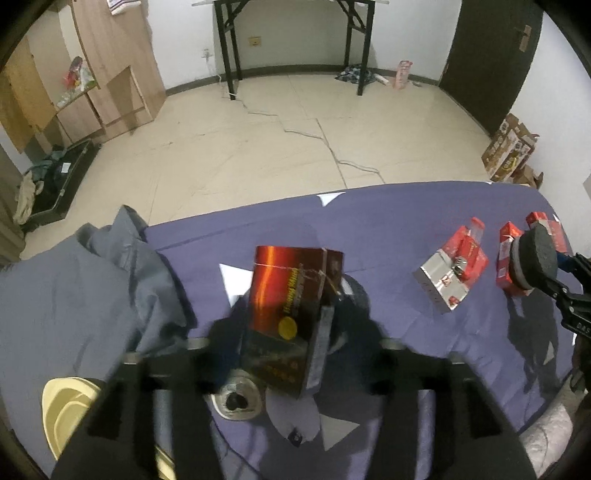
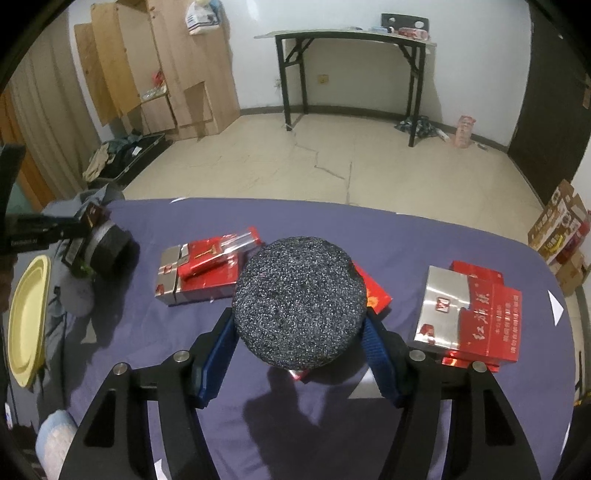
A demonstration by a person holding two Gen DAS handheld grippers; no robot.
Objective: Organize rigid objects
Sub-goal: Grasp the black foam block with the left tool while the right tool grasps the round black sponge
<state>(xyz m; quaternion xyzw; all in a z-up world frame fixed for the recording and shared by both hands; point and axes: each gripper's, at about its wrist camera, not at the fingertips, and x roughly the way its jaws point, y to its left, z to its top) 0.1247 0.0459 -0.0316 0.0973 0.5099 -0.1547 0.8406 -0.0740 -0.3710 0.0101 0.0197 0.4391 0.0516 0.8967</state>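
Now the right gripper (image 2: 299, 354) is closed on a round dark foam disc (image 2: 299, 306), and the left gripper (image 1: 284, 332) grips a red box (image 1: 291, 291) above the purple cloth (image 1: 388, 229).

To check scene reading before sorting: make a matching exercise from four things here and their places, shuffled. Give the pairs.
Things:
1. box
2. foam disc
3. yellow plate
4. black table

Places:
a. against the far wall
b. in the right gripper
c. beside the grey cloth
d. in the left gripper

Pairs: 1-d, 2-b, 3-c, 4-a
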